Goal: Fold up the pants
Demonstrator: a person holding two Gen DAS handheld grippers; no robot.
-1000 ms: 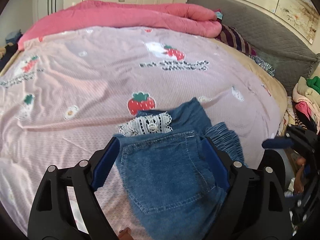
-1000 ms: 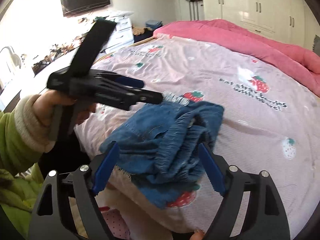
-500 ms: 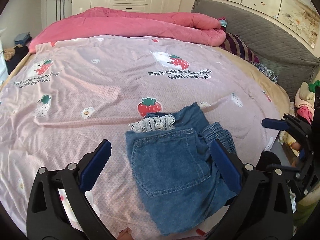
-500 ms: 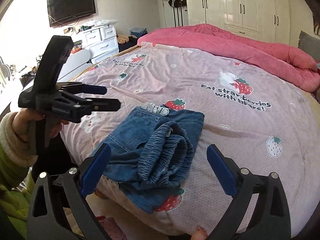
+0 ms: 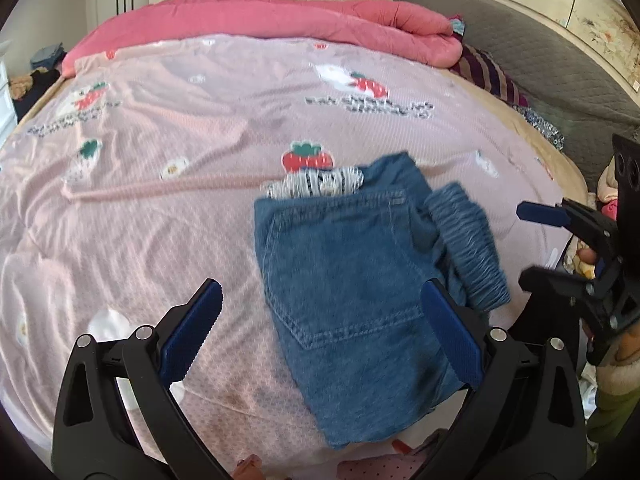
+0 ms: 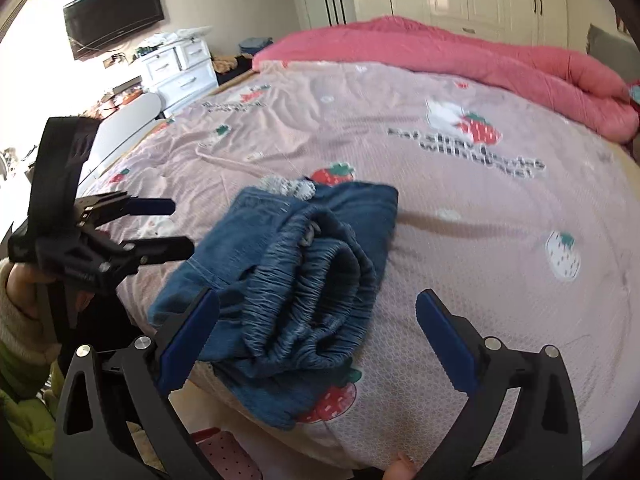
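Note:
The blue denim pants (image 5: 352, 264) lie folded into a small bundle near the front edge of the bed, back pocket up, with white lace trim (image 5: 320, 184) at the far end and the elastic waistband (image 6: 304, 288) bunched on the right. My left gripper (image 5: 320, 320) is open and empty, just in front of the bundle. My right gripper (image 6: 316, 324) is open and empty, in front of the waistband end. The left gripper also shows in the right wrist view (image 6: 160, 224), and the right gripper in the left wrist view (image 5: 560, 240).
A pink strawberry-print sheet (image 5: 180, 140) covers the bed. A rolled pink duvet (image 5: 280, 20) lies along the far side. A grey headboard (image 5: 540, 68) stands on the right. A white dresser (image 6: 180, 68) and a TV (image 6: 116, 12) are beyond the bed.
Both grippers have opened wide and pulled back from the pants, which now lie loose on the bed. The left gripper has shifted a little to the left.

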